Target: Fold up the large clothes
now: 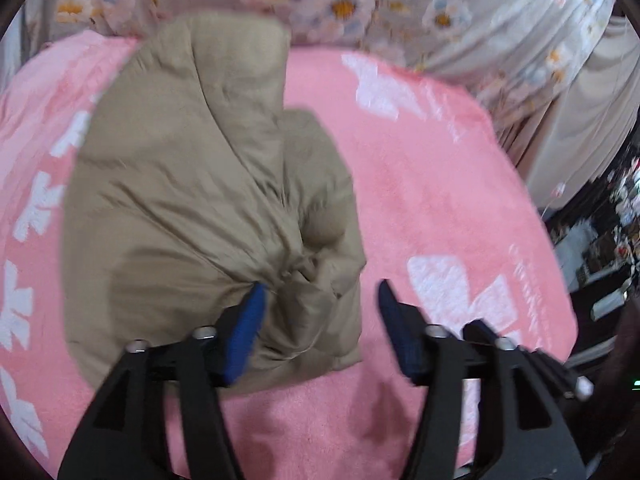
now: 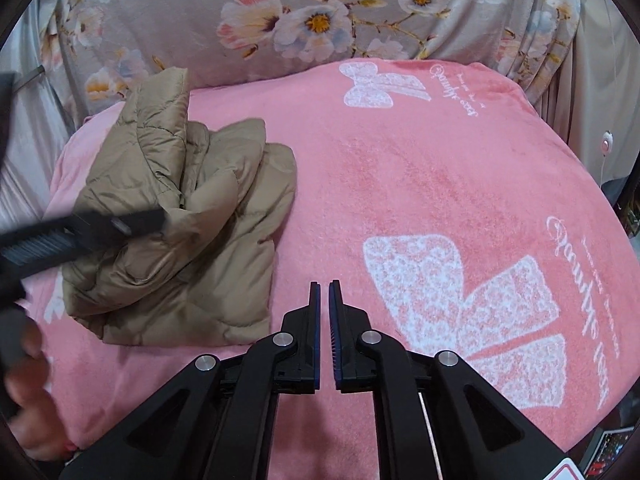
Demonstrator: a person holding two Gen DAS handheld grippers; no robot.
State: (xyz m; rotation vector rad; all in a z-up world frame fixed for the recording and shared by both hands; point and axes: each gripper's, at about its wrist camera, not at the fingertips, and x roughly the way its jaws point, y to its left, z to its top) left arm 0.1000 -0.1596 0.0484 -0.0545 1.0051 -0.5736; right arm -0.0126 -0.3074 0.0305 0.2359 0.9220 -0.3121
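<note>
A tan quilted jacket [image 1: 180, 160] lies bunched in a folded bundle on the pink blanket [image 1: 420, 184], towards the left side of the bed. My left gripper [image 1: 320, 286] stands open over the bundle's near right corner. Its left pad [image 1: 250, 320] touches gathered fabric, and its right pad [image 1: 394, 320] is off the cloth, above the blanket. In the right wrist view the jacket [image 2: 180, 248] sits at left, with one left finger [image 2: 120, 224] lying across it. My right gripper [image 2: 325, 284] hovers over bare blanket to the jacket's right, its pads a narrow slit apart with nothing between them.
A grey floral bedcover [image 2: 320, 20] is piled along the far side of the bed. The pink blanket [image 2: 440, 168] with white bow prints stretches to the right of the jacket. A person's hand [image 2: 28, 400] shows at lower left. Dark clutter [image 1: 608, 240] lies past the right edge.
</note>
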